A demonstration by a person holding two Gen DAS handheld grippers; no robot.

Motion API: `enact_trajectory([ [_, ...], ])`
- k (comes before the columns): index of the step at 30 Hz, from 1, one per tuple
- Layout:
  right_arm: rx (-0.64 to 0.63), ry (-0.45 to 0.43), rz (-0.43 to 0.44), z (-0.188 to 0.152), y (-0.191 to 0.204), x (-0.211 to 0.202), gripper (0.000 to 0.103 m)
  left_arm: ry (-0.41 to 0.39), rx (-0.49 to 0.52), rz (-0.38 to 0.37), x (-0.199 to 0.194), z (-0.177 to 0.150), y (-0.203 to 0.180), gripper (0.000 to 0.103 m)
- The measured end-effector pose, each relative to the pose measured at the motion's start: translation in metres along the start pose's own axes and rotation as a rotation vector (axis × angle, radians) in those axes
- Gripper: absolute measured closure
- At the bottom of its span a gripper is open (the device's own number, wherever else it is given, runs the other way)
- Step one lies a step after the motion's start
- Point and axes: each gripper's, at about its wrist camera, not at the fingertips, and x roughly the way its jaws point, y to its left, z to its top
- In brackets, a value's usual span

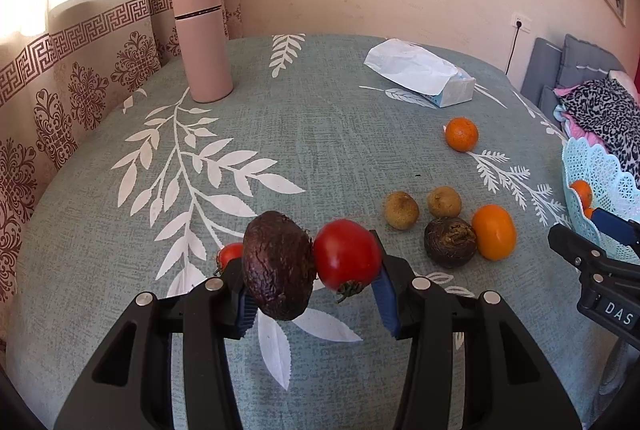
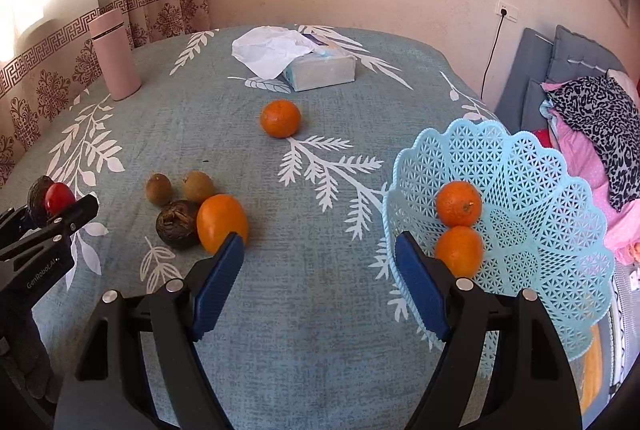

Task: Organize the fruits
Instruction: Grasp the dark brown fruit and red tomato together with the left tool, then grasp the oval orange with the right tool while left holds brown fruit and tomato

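My left gripper (image 1: 314,266) is shut on a dark purple fruit (image 1: 278,264) and a red tomato (image 1: 346,254) side by side, held above the table; it also shows in the right wrist view (image 2: 60,207). Another tomato (image 1: 230,254) lies behind its left finger. My right gripper (image 2: 320,254) is open and empty beside the light blue lattice basket (image 2: 532,197), which holds two oranges (image 2: 458,203). On the table lie two kiwis (image 2: 160,187), a dark fruit (image 2: 178,224), a big orange (image 2: 222,222) and a far orange (image 2: 280,118).
A pink tumbler (image 1: 204,45) stands at the back left. A tissue box with a white sheet (image 2: 320,69) lies at the back. A bed with clothes (image 2: 592,117) is to the right of the table edge.
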Motion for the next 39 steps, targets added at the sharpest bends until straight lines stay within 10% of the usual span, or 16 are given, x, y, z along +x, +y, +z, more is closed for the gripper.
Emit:
enact_trajectory([
  [20, -0.065, 0.119, 0.184, 0.003, 0.045, 0.04, 0.033, 0.003, -0.015, -0.02, -0.003, -0.002, 0.007, 0.055],
  [31, -0.006, 0.166, 0.268, -0.004, 0.036, 0.043, 0.071, 0.011, -0.017, -0.018, 0.0, -0.003, 0.007, 0.055],
  [39, -0.004, 0.089, 0.222, -0.003, 0.033, 0.024, 0.074, 0.012, -0.013, -0.018, 0.001, -0.005, 0.005, 0.055],
])
